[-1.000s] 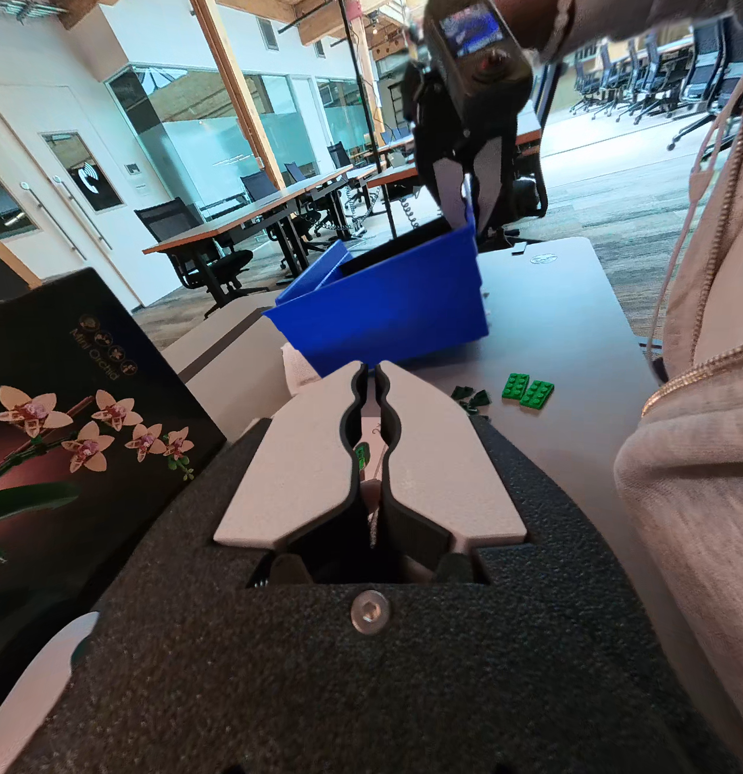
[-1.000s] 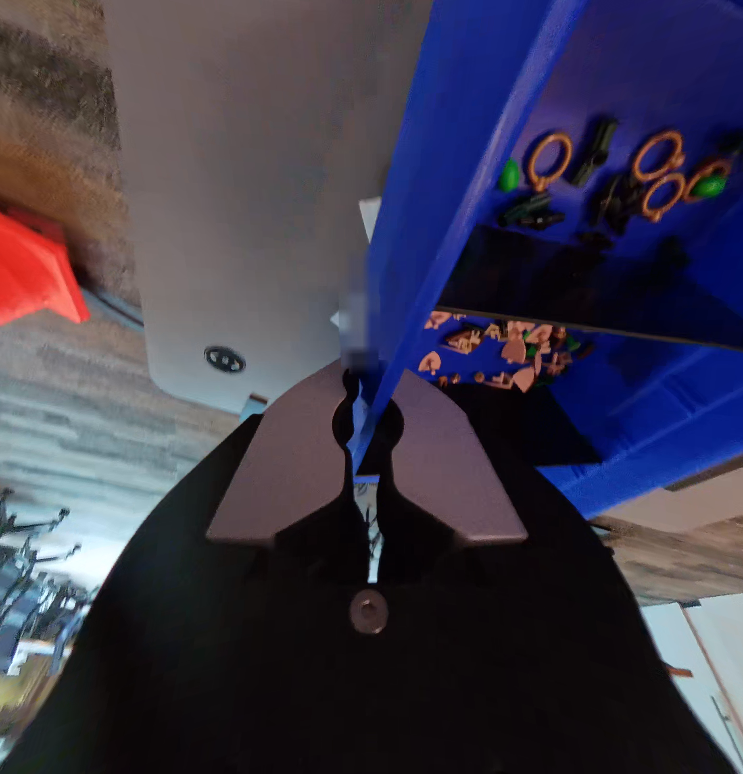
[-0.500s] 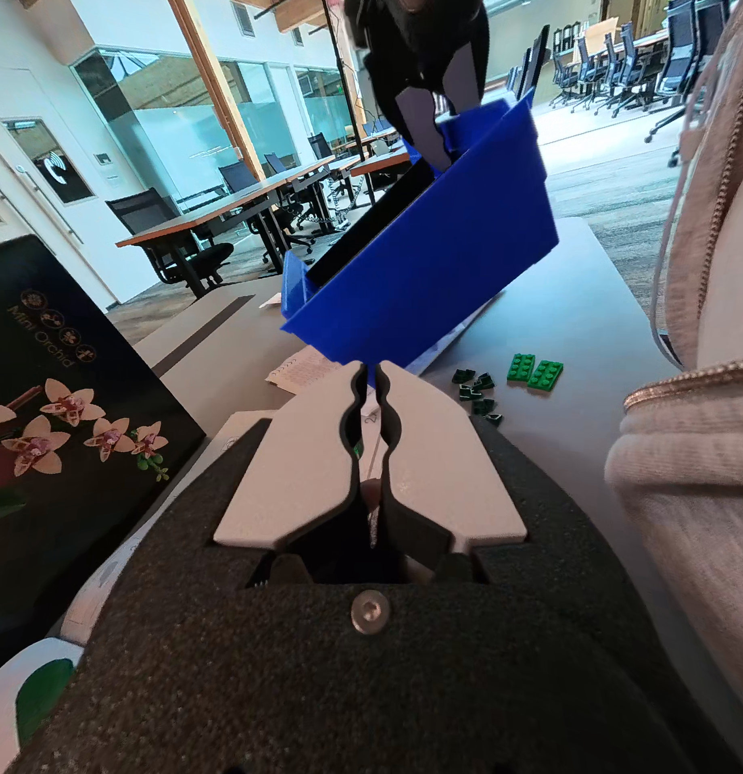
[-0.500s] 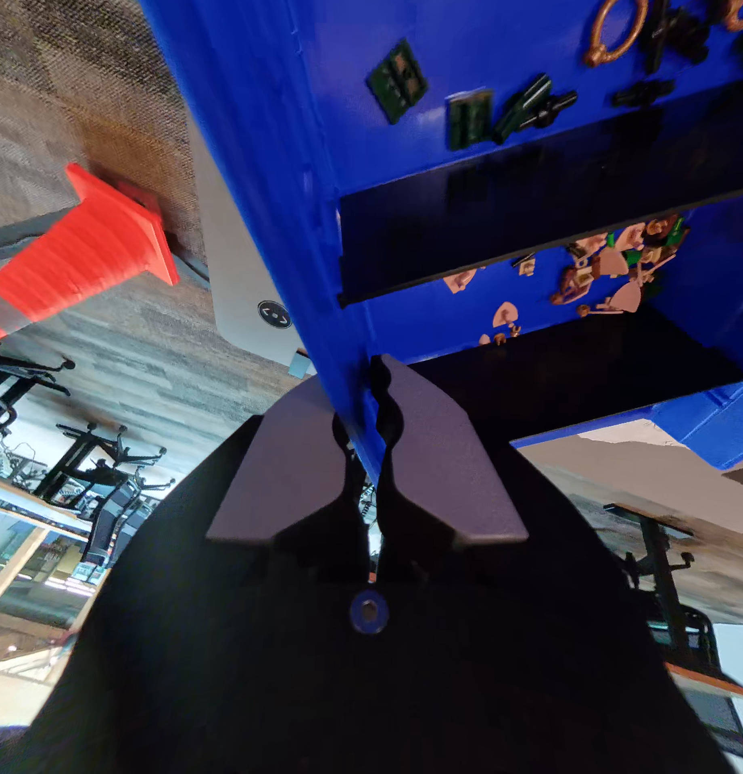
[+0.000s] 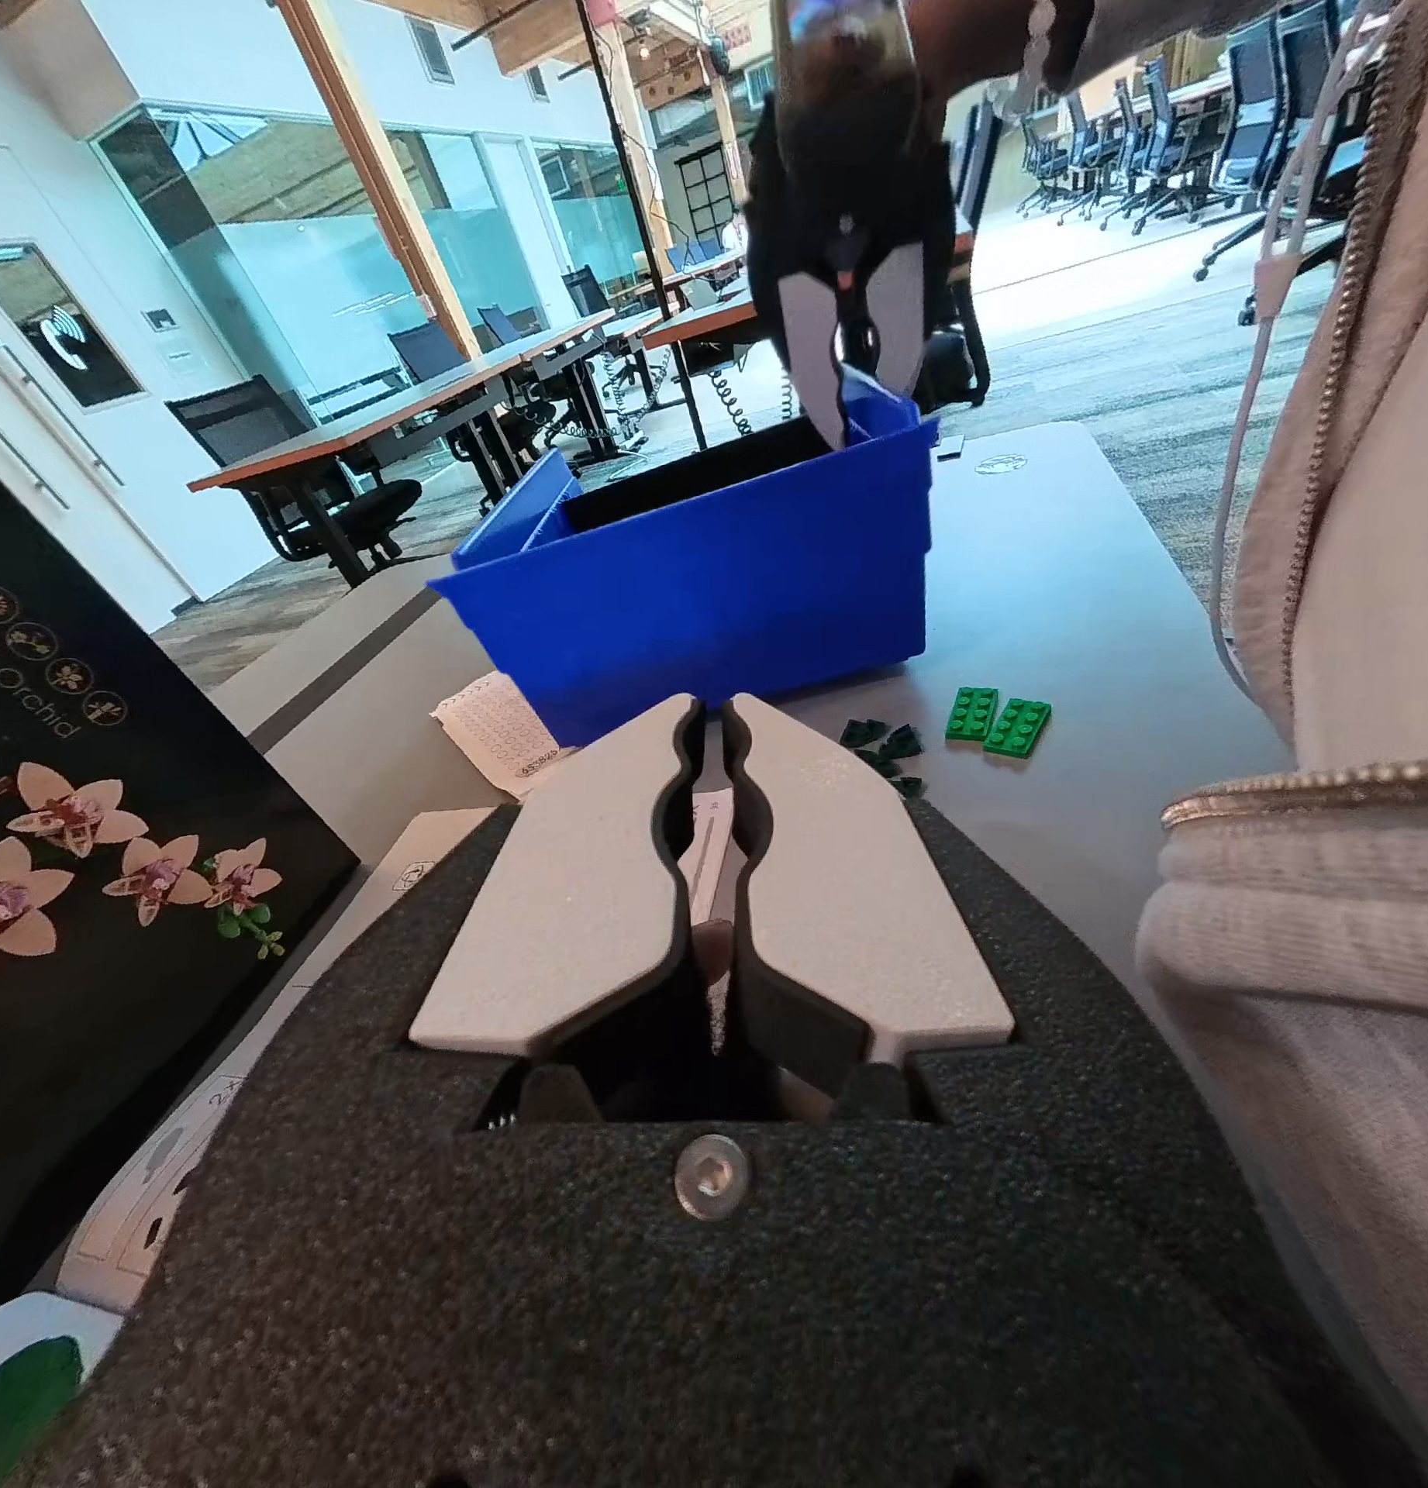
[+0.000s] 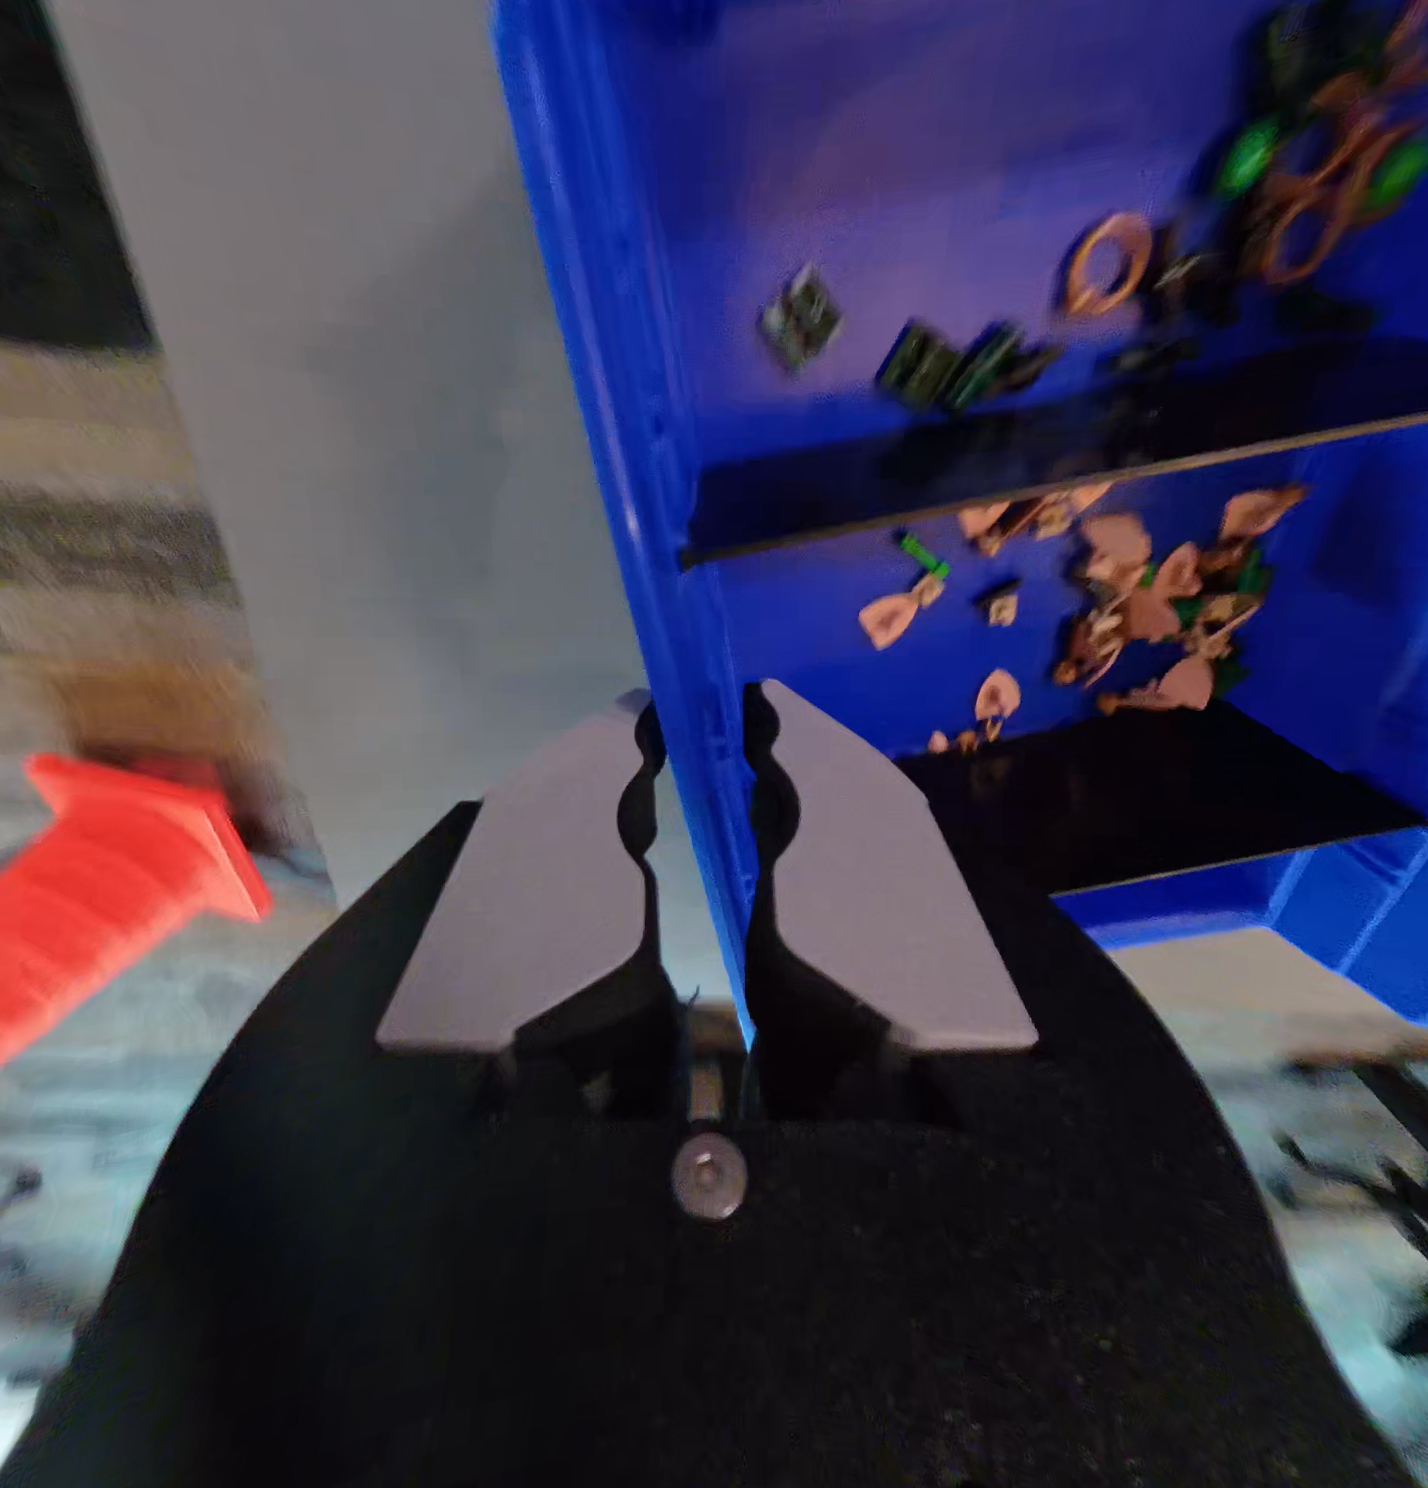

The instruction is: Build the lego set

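— Lego bits sit where? And the right gripper (image 6: pixel 699 700)?

— Its fingers pinch the blue bin's (image 5: pixel 695 596) far wall. Inside are pink petals (image 6: pixel 1130 612) and brown rings (image 6: pixel 1105 262) — too blurry to count.

— The left gripper (image 5: pixel 715 713)?

— Just in front of the bin, nearly shut, holding nothing.

— What step?

— Getting pieces out, I think. Next, pick one. Two green plates (image 5: pixel 997 722) lie just beside the bin.

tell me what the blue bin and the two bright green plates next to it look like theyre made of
Blue bin: looks like moulded hard plastic with a soft sheen; thin walls, a rolled rim and uniform colour suggest this. Bright green plates: likely glossy hard plastic, with crisp moulded studs on top. The right claw straddles the bin's thin rim.
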